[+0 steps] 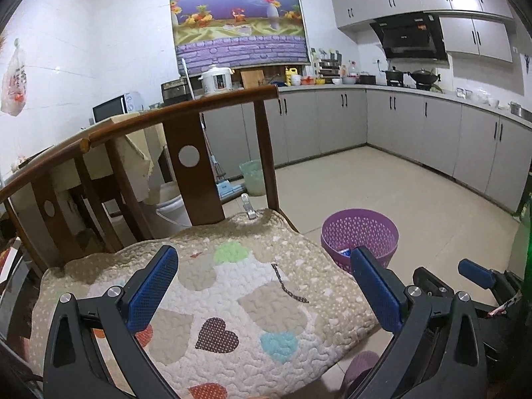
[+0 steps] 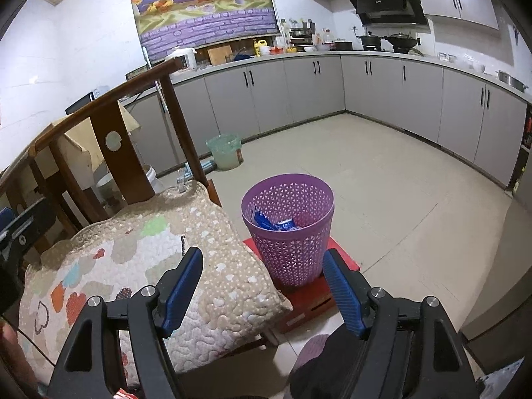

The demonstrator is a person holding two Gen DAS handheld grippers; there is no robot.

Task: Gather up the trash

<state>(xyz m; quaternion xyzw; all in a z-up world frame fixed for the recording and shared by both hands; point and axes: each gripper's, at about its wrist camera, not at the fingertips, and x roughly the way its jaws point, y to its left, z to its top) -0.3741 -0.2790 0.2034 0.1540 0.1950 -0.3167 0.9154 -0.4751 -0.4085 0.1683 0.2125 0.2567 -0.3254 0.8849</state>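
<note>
A purple perforated wastebasket (image 2: 289, 229) stands on a red stool (image 2: 309, 299) on the floor, just right of a wooden chair. Blue wrappers (image 2: 276, 224) lie inside it. The basket also shows in the left wrist view (image 1: 360, 237). My left gripper (image 1: 266, 286) is open and empty above the chair's quilted heart-pattern cushion (image 1: 219, 302). My right gripper (image 2: 262, 287) is open and empty, low in front of the basket, its left finger over the cushion's edge (image 2: 212, 286). The right gripper shows at the right edge of the left wrist view (image 1: 478, 274).
The chair's curved wooden back (image 1: 186, 153) rises behind the cushion, with a second chair (image 1: 43, 199) to the left. A metal clip (image 1: 247, 207) sits at the cushion's back edge. A pale green bin (image 2: 226, 151), grey kitchen cabinets (image 2: 382, 93) and tiled floor (image 2: 399, 199) lie beyond.
</note>
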